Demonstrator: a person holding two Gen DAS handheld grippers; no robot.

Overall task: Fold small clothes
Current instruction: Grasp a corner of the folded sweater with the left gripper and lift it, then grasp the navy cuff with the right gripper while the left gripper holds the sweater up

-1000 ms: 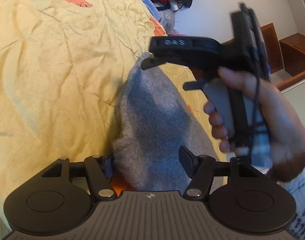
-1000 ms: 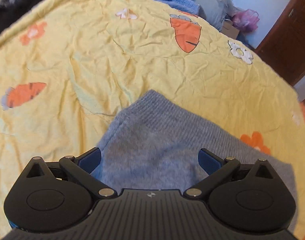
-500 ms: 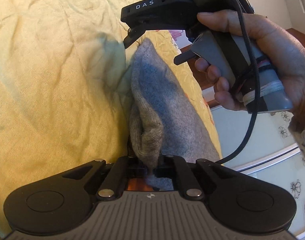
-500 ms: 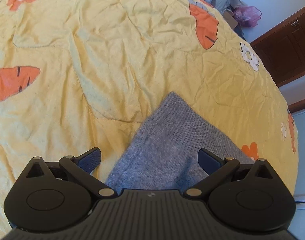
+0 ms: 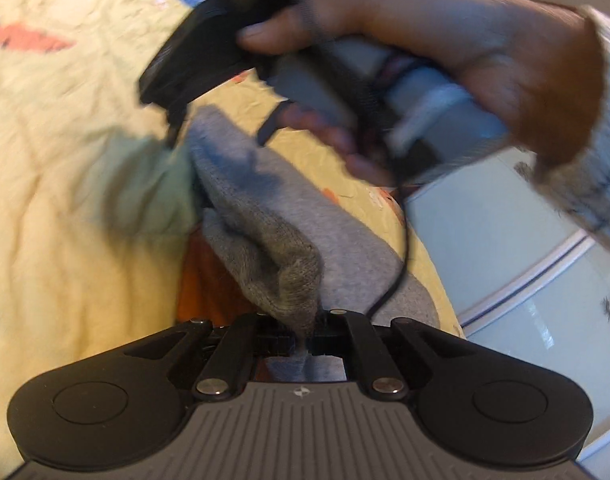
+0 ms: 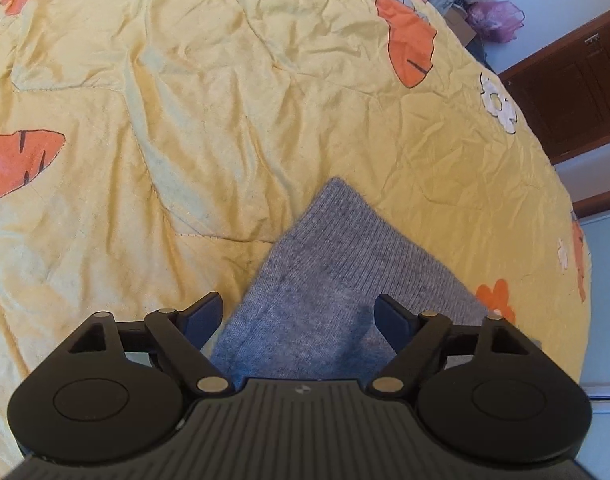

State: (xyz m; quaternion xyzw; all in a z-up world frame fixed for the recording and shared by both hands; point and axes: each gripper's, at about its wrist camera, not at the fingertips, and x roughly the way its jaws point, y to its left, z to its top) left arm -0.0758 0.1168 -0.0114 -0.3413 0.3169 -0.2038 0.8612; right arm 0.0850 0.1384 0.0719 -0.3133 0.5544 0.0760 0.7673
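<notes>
Grey knit garment (image 6: 337, 280) lies on yellow quilt (image 6: 225, 100). Left gripper (image 5: 305, 336) clamped on a bunched near edge, lifting it. Right gripper (image 6: 297, 316) closing, fabric between its jaws, pads not touching.

Black gripper (image 6: 299, 316), pale knit sleeve (image 5: 603, 168)

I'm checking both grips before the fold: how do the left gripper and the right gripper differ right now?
The left gripper is shut on a bunched edge of the grey knitted garment, lifting it off the yellow carrot-print quilt; the right gripper has its blue-padded fingers apart, though closing, around the garment's ribbed end, which lies flat. Seen from the left wrist, the right gripper points more steeply down. Both work the same garment.
</notes>
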